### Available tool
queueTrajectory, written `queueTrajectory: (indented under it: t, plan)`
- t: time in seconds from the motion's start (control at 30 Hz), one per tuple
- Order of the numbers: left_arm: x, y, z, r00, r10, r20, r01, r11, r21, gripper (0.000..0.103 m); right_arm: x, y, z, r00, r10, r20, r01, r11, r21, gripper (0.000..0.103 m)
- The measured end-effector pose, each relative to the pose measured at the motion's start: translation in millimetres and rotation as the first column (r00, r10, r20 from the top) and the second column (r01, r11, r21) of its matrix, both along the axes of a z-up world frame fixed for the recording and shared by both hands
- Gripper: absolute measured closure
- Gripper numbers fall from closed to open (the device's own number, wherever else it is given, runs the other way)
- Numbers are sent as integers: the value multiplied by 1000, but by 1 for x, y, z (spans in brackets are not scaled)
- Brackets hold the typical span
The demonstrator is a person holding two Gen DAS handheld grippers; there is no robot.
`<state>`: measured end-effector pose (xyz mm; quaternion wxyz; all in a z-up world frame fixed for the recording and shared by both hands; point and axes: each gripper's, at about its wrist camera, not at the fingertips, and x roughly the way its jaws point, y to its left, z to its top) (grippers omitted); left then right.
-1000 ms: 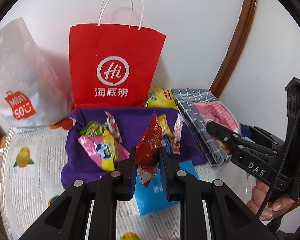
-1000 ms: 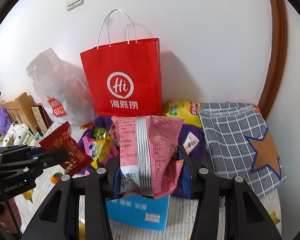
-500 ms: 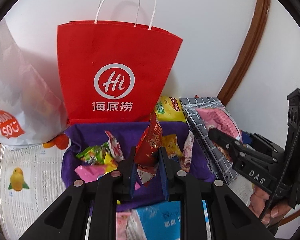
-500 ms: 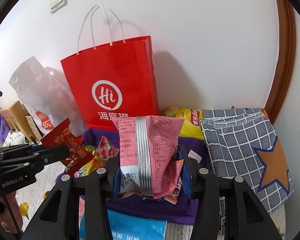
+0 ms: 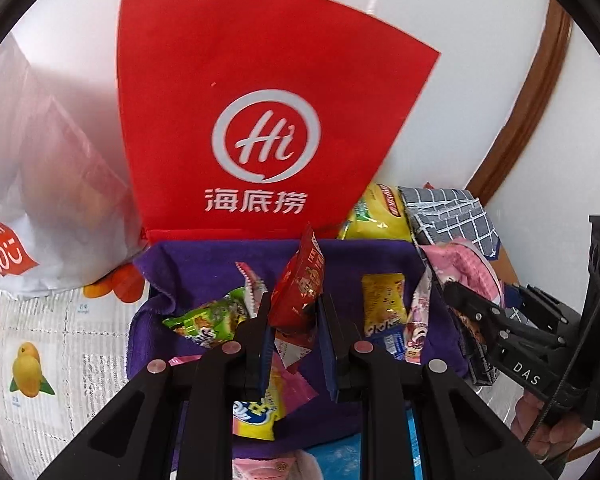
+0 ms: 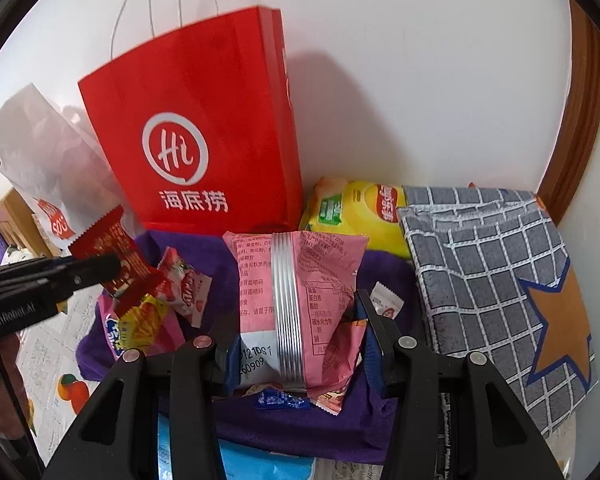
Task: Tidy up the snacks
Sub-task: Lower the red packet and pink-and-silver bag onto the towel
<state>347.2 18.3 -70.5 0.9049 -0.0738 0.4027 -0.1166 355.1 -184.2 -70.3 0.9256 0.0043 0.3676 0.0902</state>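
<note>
The left gripper pinches a small red snack pack between its two fingers. The pack sticks up and tilts a little. It hangs over the purple cloth, near the middle of it.

The right gripper squeezes a bigger pink snack bag from both sides. The bag stands up with its silver seam facing the camera. It hangs over the right part of the purple cloth.

More snacks lie on the cloth. There is a green pack near the left edge, a yellow pack on the right, and a pink and yellow pack near the front edge. A tiny blue candy lies under the pink bag.

A big red paper bag stands at the back edge of the cloth, against the wall. A white plastic bag sits to its left. A yellow chips bag lies at the back right corner of the cloth. A grey checked cloth with an orange star lies to the right of the purple one. A light blue pack lies on the table at the front edge of the purple cloth.
</note>
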Motion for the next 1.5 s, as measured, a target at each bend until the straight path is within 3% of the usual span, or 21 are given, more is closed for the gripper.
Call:
queueTrajectory:
  t: [0.4, 1.07, 1.5]
  plan:
    - [11, 33, -6, 998, 67, -21, -68, 997, -41, 84, 10, -13, -9, 999, -29, -22, 29, 1000, 6, 55]
    - [26, 7, -33, 989, -6, -147, -1, 999, -46, 83, 14, 25, -34, 990, 79, -119, -84, 996, -35, 55]
    - [31, -9, -43, 983, -31, -180, 27, 999, -21, 83, 22, 26, -46, 984, 49, -169, -64, 994, -83, 55]
